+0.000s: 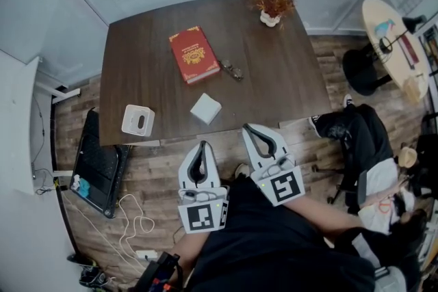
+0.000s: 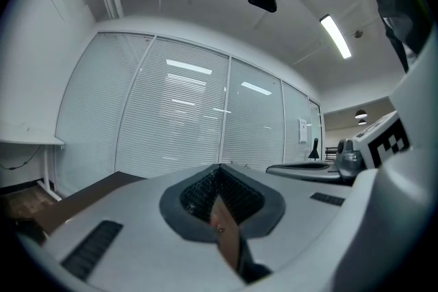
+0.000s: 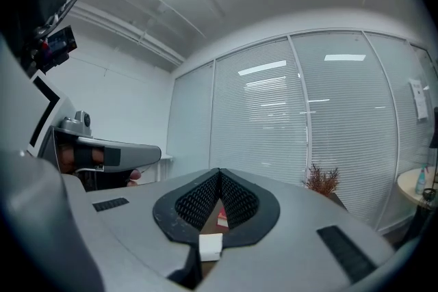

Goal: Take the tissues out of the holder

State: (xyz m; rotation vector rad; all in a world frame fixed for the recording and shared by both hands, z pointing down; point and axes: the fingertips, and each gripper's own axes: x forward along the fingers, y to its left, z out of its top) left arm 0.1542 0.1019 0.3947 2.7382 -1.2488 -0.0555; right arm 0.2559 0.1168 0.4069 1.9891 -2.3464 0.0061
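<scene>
A white square tissue holder with a dark slot in its top stands near the front left corner of the dark wooden table. A small white square block lies near the table's front edge; through the right gripper's gap the white block shows again. My left gripper and right gripper hover side by side just off the front edge, short of both objects. In both gripper views the jaws meet at the tips, left gripper and right gripper, with nothing held.
A red book lies mid-table, with a small dark object beside it. A potted dried plant stands at the far edge. A black chair sits to the right, a dark panel and cables on the floor to the left.
</scene>
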